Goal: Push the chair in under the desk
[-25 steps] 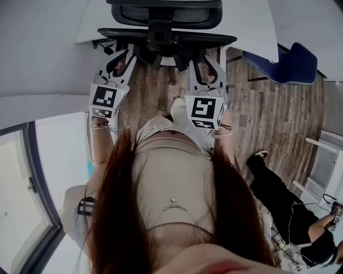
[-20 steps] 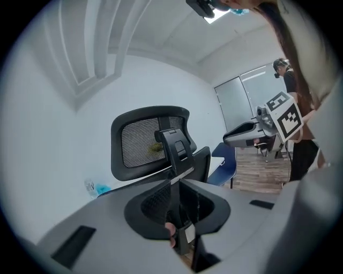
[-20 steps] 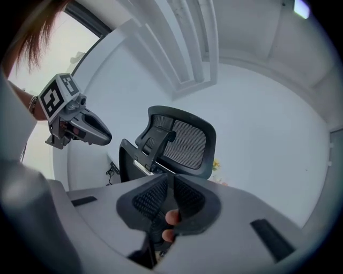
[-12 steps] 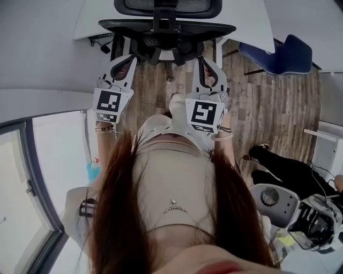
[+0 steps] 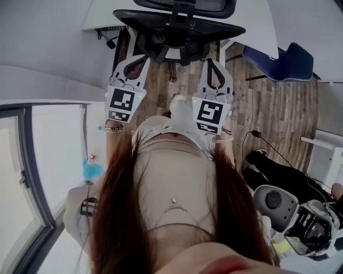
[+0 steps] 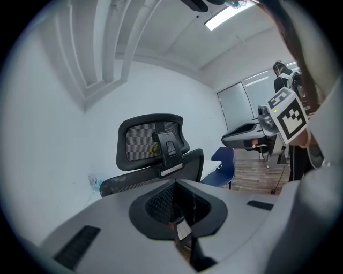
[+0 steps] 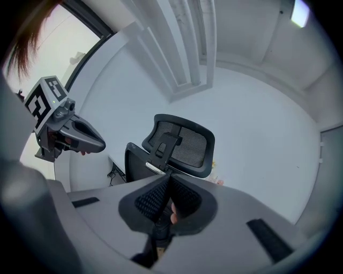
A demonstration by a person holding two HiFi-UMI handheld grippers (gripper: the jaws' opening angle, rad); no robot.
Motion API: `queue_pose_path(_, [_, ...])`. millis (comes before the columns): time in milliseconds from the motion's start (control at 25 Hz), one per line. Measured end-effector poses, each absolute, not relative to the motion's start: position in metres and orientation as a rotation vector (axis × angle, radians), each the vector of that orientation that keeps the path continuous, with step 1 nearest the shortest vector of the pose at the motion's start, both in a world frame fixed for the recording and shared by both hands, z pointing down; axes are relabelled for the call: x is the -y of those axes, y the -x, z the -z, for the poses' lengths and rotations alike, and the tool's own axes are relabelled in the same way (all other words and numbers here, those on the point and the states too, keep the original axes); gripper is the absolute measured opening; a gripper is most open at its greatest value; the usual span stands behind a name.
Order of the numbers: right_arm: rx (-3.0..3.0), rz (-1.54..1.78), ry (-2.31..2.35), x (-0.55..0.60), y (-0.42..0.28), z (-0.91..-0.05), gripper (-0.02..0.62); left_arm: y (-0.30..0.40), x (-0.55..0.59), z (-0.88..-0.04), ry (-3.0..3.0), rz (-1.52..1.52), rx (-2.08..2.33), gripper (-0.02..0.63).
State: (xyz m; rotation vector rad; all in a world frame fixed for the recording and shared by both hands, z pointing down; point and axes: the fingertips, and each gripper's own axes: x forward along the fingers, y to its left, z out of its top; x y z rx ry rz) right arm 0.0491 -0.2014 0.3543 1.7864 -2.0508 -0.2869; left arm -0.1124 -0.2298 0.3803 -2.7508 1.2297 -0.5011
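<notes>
Vs a sec ago: both sets of jaws were part open; now they're shut tight w/ nothing in them. The black chair (image 5: 179,29) sits farther off, pushed in at the white desk (image 5: 102,13); only its back & headrest show on the near side. The left gripper (image 5: 138,58) & right gripper (image 5: 210,61) point at the chair back, one each side. In the gripper views it stands just ahead of the jaws, not touching.

A round white machine (image 5: 273,200) now shows near right, by a person in black (image 5: 278,176) on the floor.

Room: bare wood floor (image 5: 268,107) btw grippers & blue chair (image 5: 284,61), far right by the desk edge. Grey wall (image 5: 43,48) close on the left.
</notes>
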Motion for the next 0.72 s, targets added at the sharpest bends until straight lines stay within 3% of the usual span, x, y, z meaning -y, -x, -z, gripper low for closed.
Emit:
queue_pose_path(400, [2.051,0.337,-1.774,0.206,-0.043,-0.350,0.025,0.118,0.231,-0.369,2.841,0.337,-1.318,0.005])
queue_pose_path(720, [2.063,0.349,-1.777,0.208,-0.049,-0.347,0.025,0.115,0.238,-0.371,2.816,0.375,-1.348,0.005])
